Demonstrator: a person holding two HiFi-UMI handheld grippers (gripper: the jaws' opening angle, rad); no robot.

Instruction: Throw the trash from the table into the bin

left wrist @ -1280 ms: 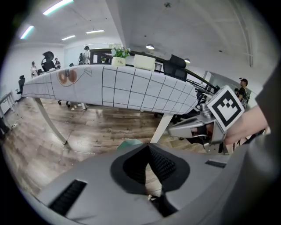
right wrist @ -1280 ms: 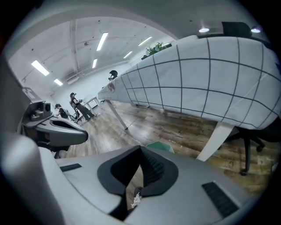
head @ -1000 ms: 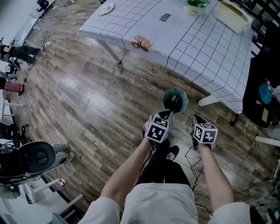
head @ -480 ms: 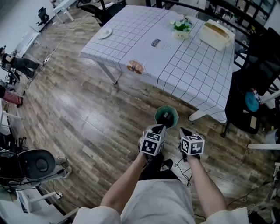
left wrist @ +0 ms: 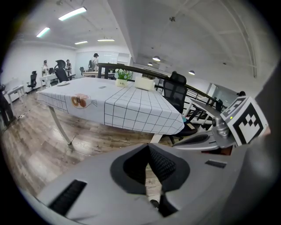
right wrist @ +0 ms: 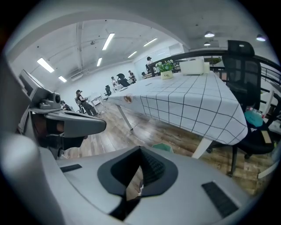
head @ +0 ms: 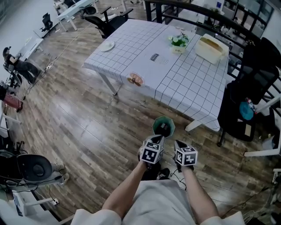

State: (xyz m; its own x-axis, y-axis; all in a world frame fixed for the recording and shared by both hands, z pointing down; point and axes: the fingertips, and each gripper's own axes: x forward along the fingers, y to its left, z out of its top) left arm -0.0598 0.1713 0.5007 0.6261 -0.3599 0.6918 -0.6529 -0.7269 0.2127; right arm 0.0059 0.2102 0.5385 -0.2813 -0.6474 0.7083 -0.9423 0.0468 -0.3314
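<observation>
Left tongs (head: 160,138) and right tongs (head: 176,143) side by side low in head view, angled down and forward. Both closed, pads together; nothing made out between them.

Green bin (head: 163,126) upright on wood floor (head: 88,127), just beyond the tong tips, something dark inside. Near the white bench leg (head: 193,125), outside the hanging hem of the checked cloth.

Bench (head: 193,83) well beyond the bin. Round trash piece (head: 136,80), brown inside, right at the near edge. White plate (head: 107,45) close to the far-left corner. Plant pot (head: 178,41) and cream box (head: 210,47) along the far side.

Open floor broad to the left of bin and bench. Right end crowded by black chair (head: 246,96). Dark railing (head: 197,11) behind. Office chair (head: 33,169) at lower left, well apart.
</observation>
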